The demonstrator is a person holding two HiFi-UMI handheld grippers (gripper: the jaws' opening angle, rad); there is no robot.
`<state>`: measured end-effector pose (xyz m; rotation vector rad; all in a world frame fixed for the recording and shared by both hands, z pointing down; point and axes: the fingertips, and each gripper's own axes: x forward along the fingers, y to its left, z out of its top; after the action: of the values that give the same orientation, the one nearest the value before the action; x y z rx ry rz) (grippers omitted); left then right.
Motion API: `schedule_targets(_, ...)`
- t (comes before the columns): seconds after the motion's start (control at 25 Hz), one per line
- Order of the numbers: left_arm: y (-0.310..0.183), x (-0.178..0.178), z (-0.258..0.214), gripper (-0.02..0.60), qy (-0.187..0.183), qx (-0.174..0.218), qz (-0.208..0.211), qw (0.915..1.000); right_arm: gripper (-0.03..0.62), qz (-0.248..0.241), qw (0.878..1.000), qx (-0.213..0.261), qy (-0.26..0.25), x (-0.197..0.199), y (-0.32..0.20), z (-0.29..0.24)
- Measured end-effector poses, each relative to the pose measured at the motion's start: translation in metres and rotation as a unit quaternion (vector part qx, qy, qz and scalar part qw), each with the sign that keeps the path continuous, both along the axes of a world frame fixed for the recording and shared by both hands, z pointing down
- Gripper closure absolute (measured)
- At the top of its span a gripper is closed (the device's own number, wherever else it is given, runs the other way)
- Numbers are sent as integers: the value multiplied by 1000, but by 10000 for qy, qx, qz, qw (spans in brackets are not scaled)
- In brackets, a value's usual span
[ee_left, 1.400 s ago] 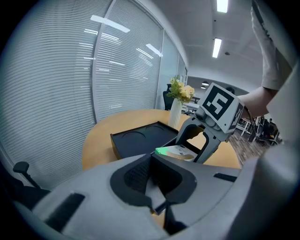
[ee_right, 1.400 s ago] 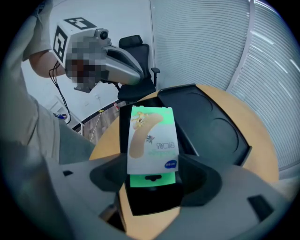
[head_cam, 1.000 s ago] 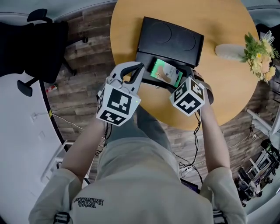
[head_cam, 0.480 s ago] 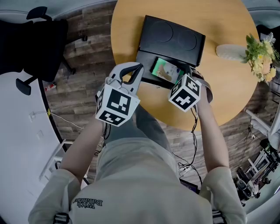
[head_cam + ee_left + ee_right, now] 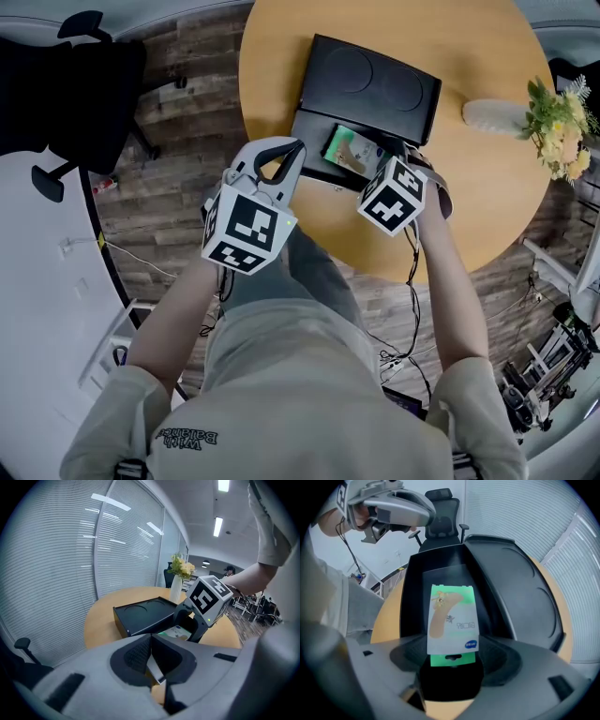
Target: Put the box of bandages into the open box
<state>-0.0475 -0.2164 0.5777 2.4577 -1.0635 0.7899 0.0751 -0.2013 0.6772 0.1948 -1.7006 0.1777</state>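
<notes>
A black open box sits on the round wooden table, its lid laid back behind the tray. My right gripper is shut on the green-and-white box of bandages, holding it over the tray. In the right gripper view the box of bandages sticks out from the right gripper above the dark tray. My left gripper hovers at the table's near left edge, shut and empty; the left gripper has its jaws pressed together.
A white vase with yellow flowers lies at the table's right side. A black office chair stands on the wooden floor to the left. Cables and equipment sit on the floor at the lower right.
My right gripper has edged slightly forward and left with the box of bandages, further over the tray. The left gripper has hardly moved.
</notes>
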Motion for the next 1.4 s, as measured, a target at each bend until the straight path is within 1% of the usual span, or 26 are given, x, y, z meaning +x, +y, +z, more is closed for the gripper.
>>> schedule_targets(0.32, 7, -3, -5, 560, -24, 67, -34, 10000, 283, 15, 9997, 223, 118, 1, -2, 3)
schedule_targets(0.52, 11, -4, -10, 560, -49, 110, -15, 9999, 283, 93, 9996, 279, -8, -2, -4, -4)
schedule_targets(0.72, 15, -2, -23, 560, -48, 231, 5, 9997, 283, 250, 9987, 424, -158, -4, -2, -22)
schedule_targets(0.92, 15, -4, -41, 558, -46, 368, 14, 9993, 283, 595, 9942, 692, -569, -12, -3, -56)
schedule_targets(1.12, 3, -9, -73, 560, -60, 705, -27, 9975, 284, 884, 9866, 1026, -907, -14, -12, -100)
schedule_targets(1.4, -2, -14, -124, 559, -71, 1145, -61, 9934, 285, 1105, 9703, 1760, -1235, -10, -24, -168)
